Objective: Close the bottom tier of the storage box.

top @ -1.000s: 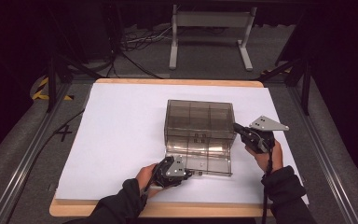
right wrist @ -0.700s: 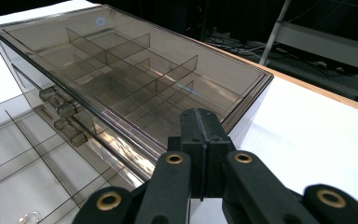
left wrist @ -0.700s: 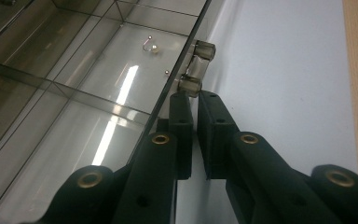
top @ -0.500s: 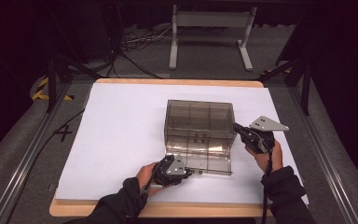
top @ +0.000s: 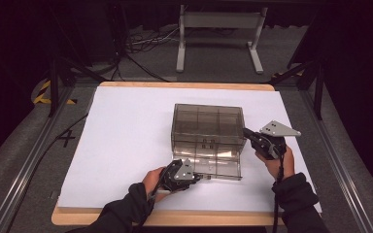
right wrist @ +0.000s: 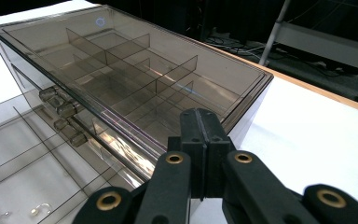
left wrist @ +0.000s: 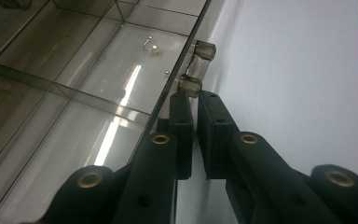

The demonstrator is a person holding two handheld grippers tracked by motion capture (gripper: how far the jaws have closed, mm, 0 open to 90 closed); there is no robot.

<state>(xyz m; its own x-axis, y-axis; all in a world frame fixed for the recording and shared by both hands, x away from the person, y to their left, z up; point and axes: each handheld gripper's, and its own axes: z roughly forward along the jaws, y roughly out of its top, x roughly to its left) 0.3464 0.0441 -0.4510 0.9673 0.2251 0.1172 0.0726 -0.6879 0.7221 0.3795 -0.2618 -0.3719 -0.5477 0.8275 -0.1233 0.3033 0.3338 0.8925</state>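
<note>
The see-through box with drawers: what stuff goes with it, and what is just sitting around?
Part of the job:
box
pulled-out bottom drawer
drawer handle
earrings in the drawer
left gripper
right gripper

Just sitting around:
white table cover
metal stand
floor cables

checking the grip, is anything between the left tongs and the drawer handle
No: in the left gripper view the left tongs end right at the drawer handle, nothing between.

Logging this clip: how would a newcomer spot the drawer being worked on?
On the white table stands a smoky clear box. Its lowest drawer is pulled out toward the person, unlike the shut ones above, and the left gripper is at its front handle.
</note>
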